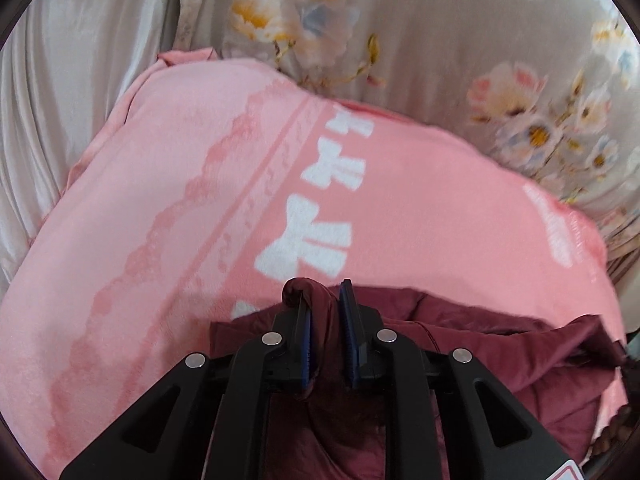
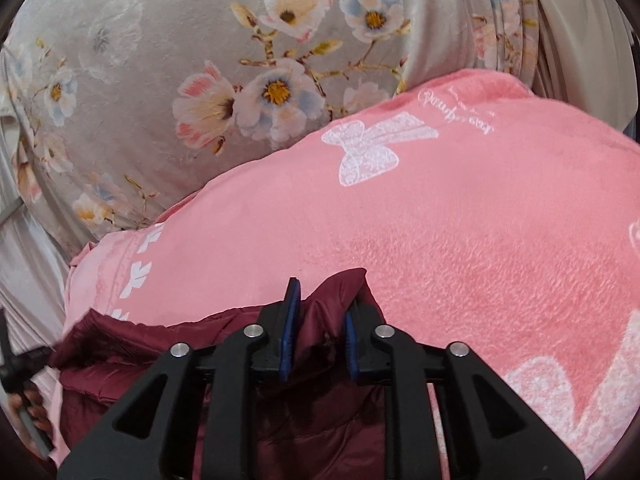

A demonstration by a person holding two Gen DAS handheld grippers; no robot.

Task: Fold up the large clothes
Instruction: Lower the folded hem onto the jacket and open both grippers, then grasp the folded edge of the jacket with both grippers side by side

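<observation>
The maroon garment (image 1: 460, 340) lies on the pink blanket (image 1: 160, 200); the left claw (image 1: 326, 300) and right claw (image 2: 320, 304) stand released around its far edge, apparently letting a fold settle.

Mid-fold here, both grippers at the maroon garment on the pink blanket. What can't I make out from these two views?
- Maroon garment: type and full outline unknown; both wrist views cut it at the bottom, and the left gripper and right gripper cover its middle.
- Pad contact: cloth sits between both grippers' jaws; whether it is pinched is unclear.
- Pink blanket: script too small to read; left view blurred.
</observation>
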